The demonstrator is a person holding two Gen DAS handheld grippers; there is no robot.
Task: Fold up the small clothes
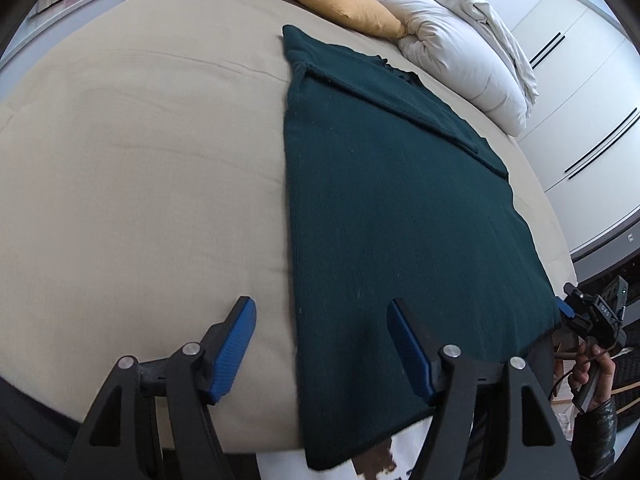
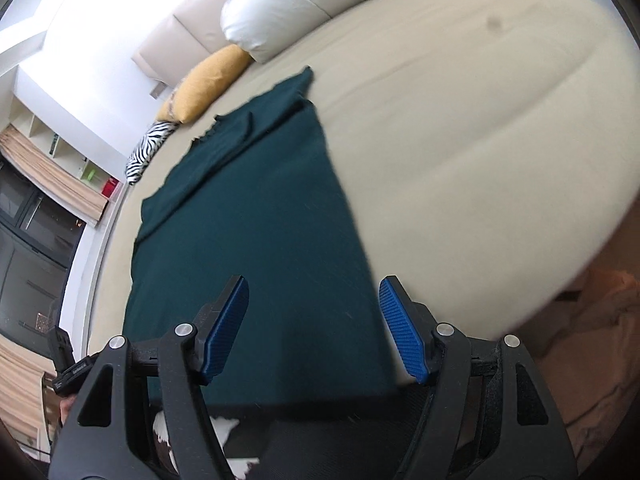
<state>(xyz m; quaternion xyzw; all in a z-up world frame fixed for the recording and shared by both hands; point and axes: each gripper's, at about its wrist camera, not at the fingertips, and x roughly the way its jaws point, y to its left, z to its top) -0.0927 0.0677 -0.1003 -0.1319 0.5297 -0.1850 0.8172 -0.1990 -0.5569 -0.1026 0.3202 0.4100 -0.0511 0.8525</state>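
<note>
Left wrist — ribbed green knit sweater [image 1: 400, 216]

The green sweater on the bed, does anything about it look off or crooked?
Mostly neat: the sweater lies flat on the bed with a sleeve folded across it. Its near hem hangs over the bed's edge, and the far corner by the yellow pillow is bunched. No damage shows.

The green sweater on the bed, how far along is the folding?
Done: the dark green sweater lies flat on the beige bed as a long strip, a sleeve folded across its top. In hand: nothing; the left gripper and right gripper are open near the hem. Left: folding hem toward collar.
</note>
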